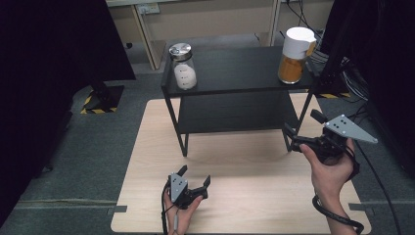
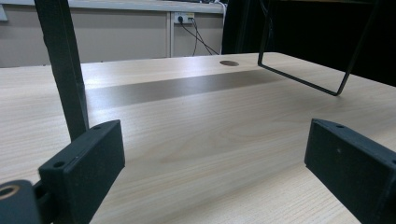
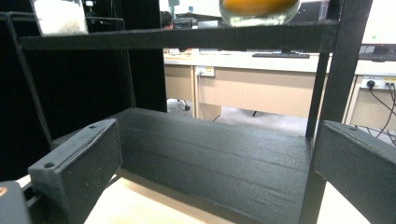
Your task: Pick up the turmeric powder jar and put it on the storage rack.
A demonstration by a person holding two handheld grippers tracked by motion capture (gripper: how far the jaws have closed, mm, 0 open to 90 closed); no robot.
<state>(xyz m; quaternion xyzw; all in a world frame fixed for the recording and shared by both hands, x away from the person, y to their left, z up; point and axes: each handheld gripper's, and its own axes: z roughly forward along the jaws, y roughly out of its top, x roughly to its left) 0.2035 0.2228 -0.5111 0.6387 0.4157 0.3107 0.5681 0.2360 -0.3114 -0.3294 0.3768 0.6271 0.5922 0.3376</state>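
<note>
Right tongs (image 1: 293,134) are the near ones: they sit at the right front leg of the black shelf rack (image 1: 235,68), jaws apart, nothing between them. The orange-filled jar with the white lid (image 1: 296,55) stands upright on the top shelf at its right end, roughly 12 o'clock from the right tongs and well above them. In the right gripper view the jar's base (image 3: 259,9) shows at the top edge over the upper shelf board, so the tongs now aim under it, at the lower shelf (image 3: 224,158).

Left tongs (image 1: 195,182) rest low on the tabletop (image 1: 147,161) at about 6 o'clock from the rack, jaws spread wide, empty. The white-filled jar with the metal lid (image 1: 183,68) is at the shelf's left end, about 12 o'clock from them, well apart.

Judgement: the orange jar is the right hand's pick. Key relation is height: lift first, then come in level, jaws either side of the upright body.
</note>
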